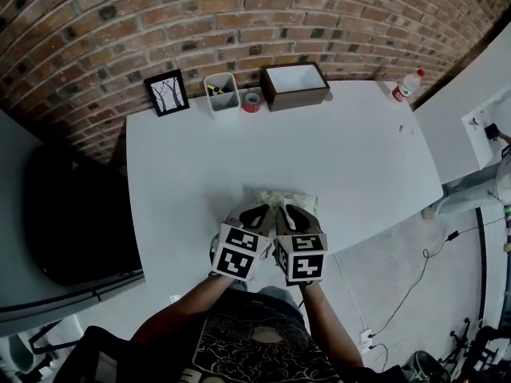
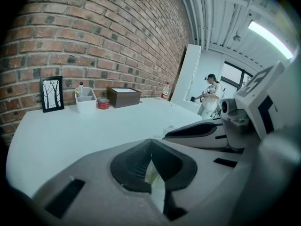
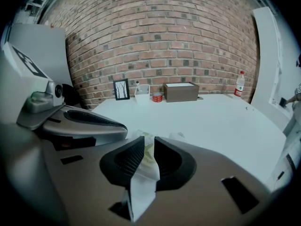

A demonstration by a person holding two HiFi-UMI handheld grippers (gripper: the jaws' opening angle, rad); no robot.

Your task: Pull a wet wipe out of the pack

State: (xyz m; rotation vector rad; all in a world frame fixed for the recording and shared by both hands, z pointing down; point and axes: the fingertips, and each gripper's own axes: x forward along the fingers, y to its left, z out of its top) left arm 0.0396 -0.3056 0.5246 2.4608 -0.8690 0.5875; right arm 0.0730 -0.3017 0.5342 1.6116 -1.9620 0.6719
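The pack (image 1: 281, 197) lay near the front edge of the counter (image 1: 343, 146), with both tongs side by side over it. The right tongs (image 3: 146, 160) were clenched on a white wipe (image 3: 142, 191), its loose end trailing toward the camera. The left tongs (image 2: 151, 166) were clenched on a pale strip (image 2: 157, 191). I could not tell whether it was wipe or pack film.

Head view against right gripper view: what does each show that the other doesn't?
Only the head view: the person's forearms and cables on the floor. Only the right gripper view: a white wipe pinched between the right gripper's shut fingers, trailing back toward the camera. Both: the pack, the brick wall, and the framed picture, brown box and bottle at the table's far edge.
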